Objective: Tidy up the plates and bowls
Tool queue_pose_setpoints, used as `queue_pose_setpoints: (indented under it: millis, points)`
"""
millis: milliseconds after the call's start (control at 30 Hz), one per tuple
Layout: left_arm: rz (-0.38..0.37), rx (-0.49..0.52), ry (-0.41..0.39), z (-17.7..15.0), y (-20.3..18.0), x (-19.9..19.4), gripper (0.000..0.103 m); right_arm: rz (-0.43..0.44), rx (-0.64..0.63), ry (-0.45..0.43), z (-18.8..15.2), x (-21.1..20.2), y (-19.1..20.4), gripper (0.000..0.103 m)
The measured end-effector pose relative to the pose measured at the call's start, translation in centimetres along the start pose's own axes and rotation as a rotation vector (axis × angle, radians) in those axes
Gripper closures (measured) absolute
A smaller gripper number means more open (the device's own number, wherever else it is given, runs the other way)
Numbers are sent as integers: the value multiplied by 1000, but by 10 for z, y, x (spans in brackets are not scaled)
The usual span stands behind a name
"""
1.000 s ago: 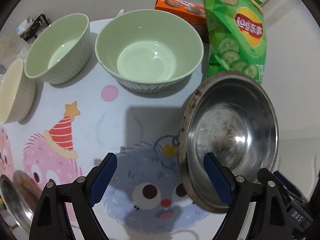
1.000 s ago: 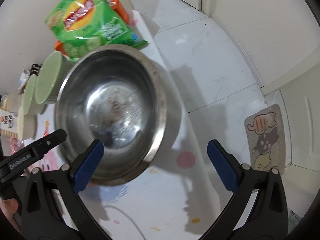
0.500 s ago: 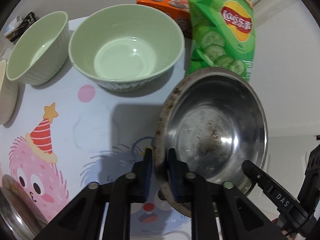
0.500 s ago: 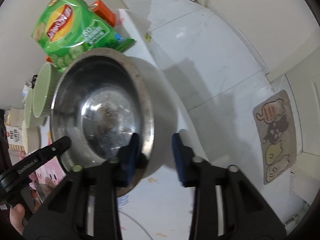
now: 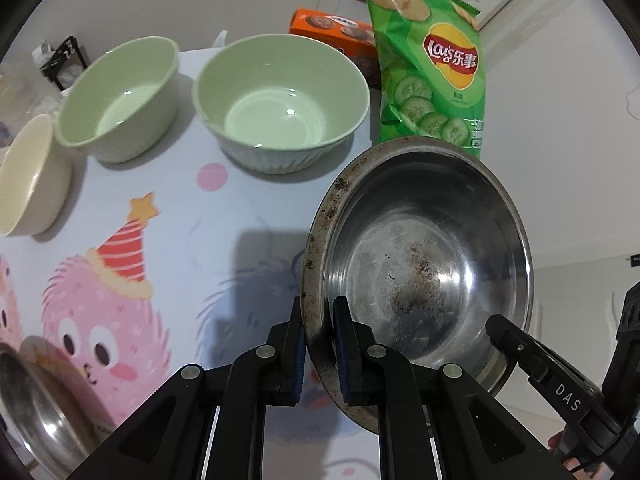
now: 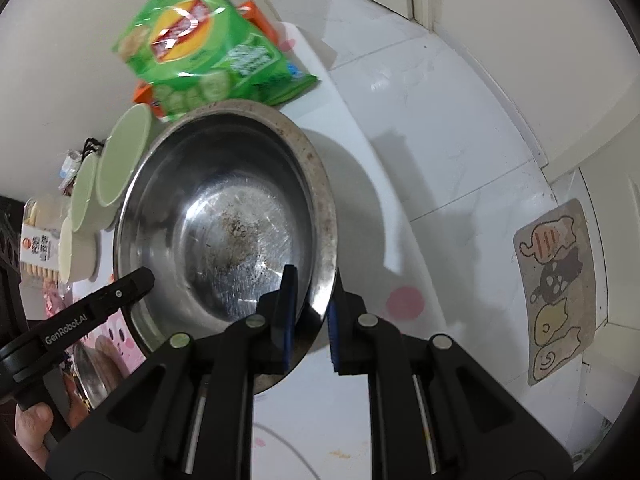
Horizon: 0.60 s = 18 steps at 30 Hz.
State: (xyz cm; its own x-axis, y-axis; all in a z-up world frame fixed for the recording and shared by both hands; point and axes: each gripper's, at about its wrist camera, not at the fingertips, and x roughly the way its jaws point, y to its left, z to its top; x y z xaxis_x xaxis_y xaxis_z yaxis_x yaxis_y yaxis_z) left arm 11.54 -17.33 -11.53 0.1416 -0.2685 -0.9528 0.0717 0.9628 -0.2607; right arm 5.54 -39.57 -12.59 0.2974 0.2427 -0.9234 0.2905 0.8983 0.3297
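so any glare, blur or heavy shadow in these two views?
Left wrist view: sharp; small highlights in the steel bowl and the green bowl, a grey shadow on the tablecloth. Right wrist view: the chip bag is smeared, glare on the floor tiles, fisheye bending at the edges.

Stained steel bowl [image 5: 420, 264] tilted, rim pinched at both sides

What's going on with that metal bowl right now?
Left gripper clamped on metal bowl rim. Right gripper closing on opposite rim. Green bowls and chip bag close behind.
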Motion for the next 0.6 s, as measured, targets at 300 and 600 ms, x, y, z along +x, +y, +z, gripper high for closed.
queue_pose_setpoints:
  millis: [300,600]
  points:
    - [5,-55,-50,-34,39,-51,91,24,-80,-19,-29,-20,45,88]
    - [35,-139,-112,-71,121,-106,91,91,-187,-4,-66,-32,111,88]
